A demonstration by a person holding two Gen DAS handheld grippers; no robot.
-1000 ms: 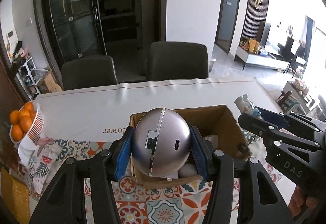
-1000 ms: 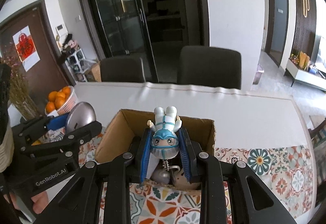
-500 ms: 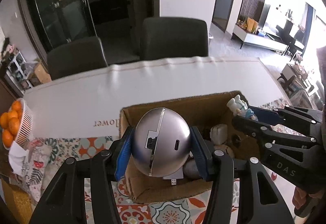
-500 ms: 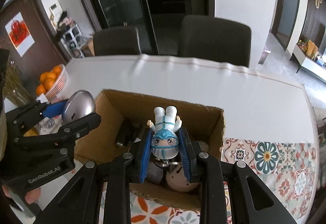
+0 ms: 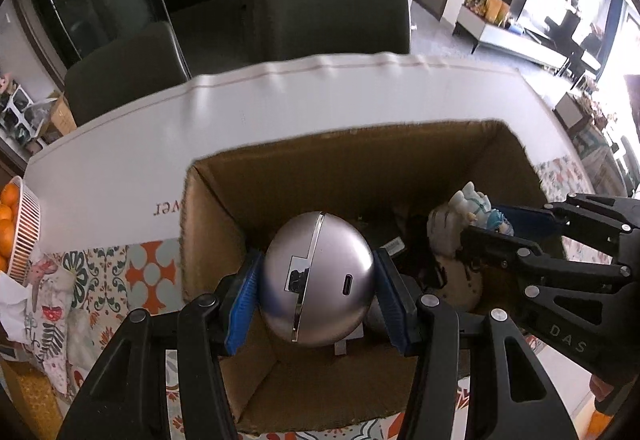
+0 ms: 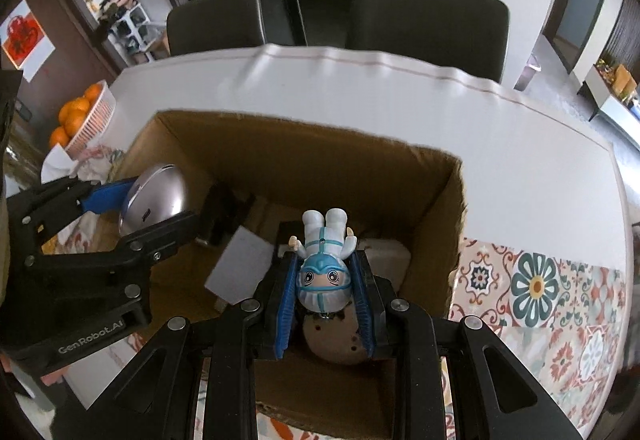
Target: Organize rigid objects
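Observation:
My left gripper [image 5: 318, 294] is shut on a silver sphere [image 5: 316, 278] and holds it inside the open cardboard box [image 5: 200, 224], near its left wall. My right gripper [image 6: 325, 290] is shut on a small blue-and-white toy figure [image 6: 325, 260], held upside down over the box's right side. The right gripper with the figure [image 5: 476, 206] also shows at the right in the left wrist view. The left gripper with the sphere [image 6: 156, 200] shows at the left in the right wrist view. Several items lie in the box, among them a white card [image 6: 240, 266] and a brown round object [image 6: 332, 338].
The box [image 6: 452, 224] stands on a table with a white cloth [image 6: 360, 96] and patterned tile mat [image 6: 536, 288]. A basket of oranges [image 6: 78, 116] stands at the left edge. Two dark chairs [image 5: 336, 16] stand behind the table.
Both grippers have moved forward and down into the box with their objects still held. The box now fills more of both views.

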